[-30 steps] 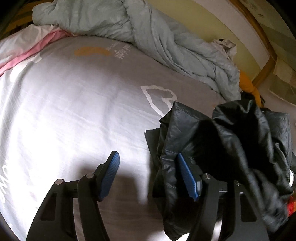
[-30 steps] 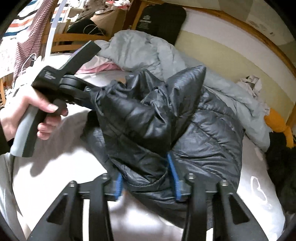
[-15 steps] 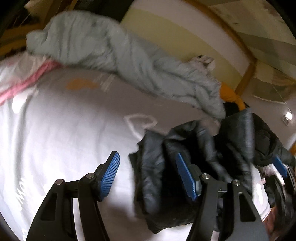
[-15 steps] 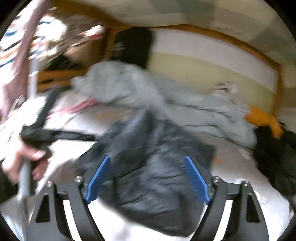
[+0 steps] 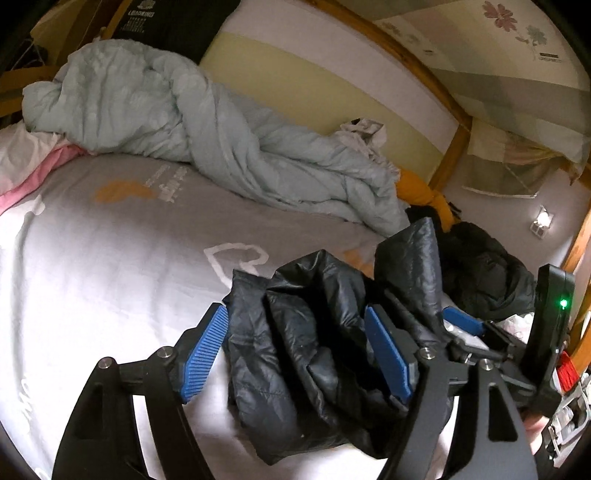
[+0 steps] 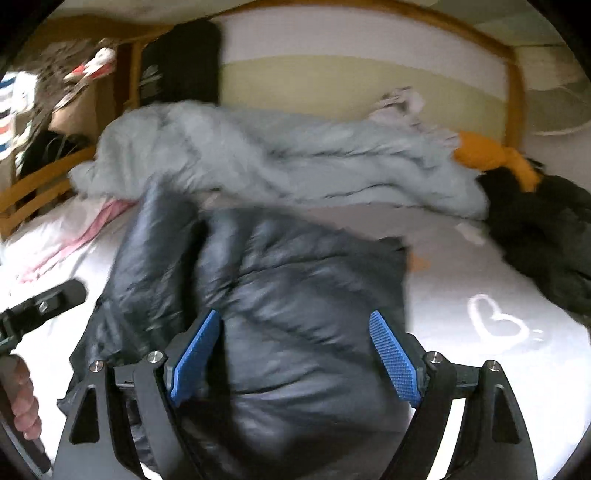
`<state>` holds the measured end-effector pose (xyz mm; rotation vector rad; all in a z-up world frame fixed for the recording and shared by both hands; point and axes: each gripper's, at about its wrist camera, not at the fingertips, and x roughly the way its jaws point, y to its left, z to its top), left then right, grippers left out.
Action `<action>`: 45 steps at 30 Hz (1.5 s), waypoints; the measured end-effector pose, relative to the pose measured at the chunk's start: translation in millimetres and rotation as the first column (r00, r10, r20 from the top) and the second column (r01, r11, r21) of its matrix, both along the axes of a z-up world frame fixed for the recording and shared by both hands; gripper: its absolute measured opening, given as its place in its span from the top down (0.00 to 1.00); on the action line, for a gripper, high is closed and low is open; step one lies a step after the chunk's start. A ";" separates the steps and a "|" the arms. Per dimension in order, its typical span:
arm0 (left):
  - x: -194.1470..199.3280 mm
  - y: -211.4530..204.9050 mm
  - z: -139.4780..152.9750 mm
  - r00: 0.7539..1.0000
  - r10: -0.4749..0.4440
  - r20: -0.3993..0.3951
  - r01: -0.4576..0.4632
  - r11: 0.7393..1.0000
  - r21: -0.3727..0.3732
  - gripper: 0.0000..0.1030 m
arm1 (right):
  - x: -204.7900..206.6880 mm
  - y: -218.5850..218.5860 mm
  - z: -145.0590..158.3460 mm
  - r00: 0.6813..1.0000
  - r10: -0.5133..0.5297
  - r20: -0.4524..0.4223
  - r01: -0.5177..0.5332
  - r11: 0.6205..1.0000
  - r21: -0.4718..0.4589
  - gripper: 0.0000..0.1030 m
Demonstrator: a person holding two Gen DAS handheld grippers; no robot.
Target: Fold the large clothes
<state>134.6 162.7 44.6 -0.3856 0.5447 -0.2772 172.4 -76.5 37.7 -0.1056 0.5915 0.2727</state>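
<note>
Black puffer jacket [image 5: 314,354] lies bunched on the bed [image 5: 110,266], between the jaws of both grippers. Left gripper [image 5: 295,354] and right gripper [image 6: 295,354] have just been opening: jaws released, presumably to re-grip for folding.

A lived-in home bedroom is showing here: a bed [image 5: 110,266] with a grey printed sheet is filling the view, and a pale blue quilt [image 5: 207,140] is lying bunched along the bed's far side. A wooden bed frame [image 5: 454,147] is curving behind the bed, padded in cream and white. Floral wallpaper [image 5: 517,33] is covering the wall beyond the bed. A pink-edged pillow [image 5: 33,162] is resting at the bed's left end, and dark clothes [image 5: 480,273] are piling up at the bed's right end
</note>
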 end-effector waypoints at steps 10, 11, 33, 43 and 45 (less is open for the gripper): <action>-2.4 4.7 0.0 1.000 0.013 0.007 -0.013 1.000 -0.006 0.27 | -9.3 18.1 -31.1 0.997 0.053 -0.059 -0.053 0.999 0.003 0.18; -1.7 3.3 -0.6 1.000 0.007 0.003 -0.007 1.000 -0.002 0.27 | -12.8 17.8 -29.2 0.997 0.056 -0.049 -0.056 0.998 -0.004 0.19; 31.2 -0.9 -50.8 0.963 -0.013 -0.269 0.003 0.999 -0.037 0.66 | 0.7 51.0 25.6 0.973 0.215 -0.090 -0.199 0.968 0.152 0.27; 22.8 9.7 -41.1 0.978 0.052 -0.200 -0.058 0.998 -0.029 0.61 | 3.4 37.0 -3.6 0.950 0.244 -0.197 -0.179 0.938 0.297 0.67; 9.7 4.5 -22.4 0.993 0.076 -0.094 -0.076 0.997 0.011 0.47 | -12.4 16.1 11.8 0.973 0.197 -0.119 -0.160 0.951 0.266 0.60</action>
